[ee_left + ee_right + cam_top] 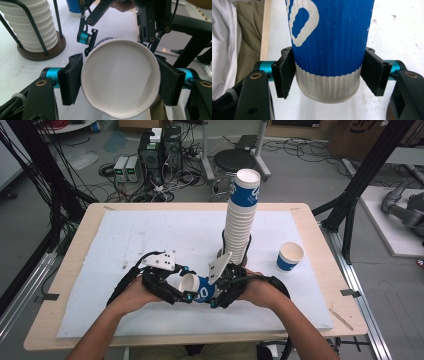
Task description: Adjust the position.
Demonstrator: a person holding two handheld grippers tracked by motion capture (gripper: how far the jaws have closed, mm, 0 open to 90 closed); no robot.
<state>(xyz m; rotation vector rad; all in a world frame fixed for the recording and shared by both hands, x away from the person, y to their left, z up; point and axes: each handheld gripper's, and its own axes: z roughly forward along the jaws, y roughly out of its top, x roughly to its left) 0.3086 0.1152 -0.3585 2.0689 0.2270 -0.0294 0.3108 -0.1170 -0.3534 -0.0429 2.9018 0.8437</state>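
left tool [186, 292]: jaws clamped on the rim end of the blue-and-white cup [196, 288] | right tool [216, 296]: clamped on that cup's base end | cup: lying sideways between both tools, at 6 o'clock of the counter [70, 270] | cup stack [241, 215]: upright in its rack at 12 o'clock of the held cup | single cup [289, 256]: at 2 o'clock

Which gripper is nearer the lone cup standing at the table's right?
Right. The right gripper sits between the held cup and the lone cup; the left gripper is beyond it, clamping that cup's rim.
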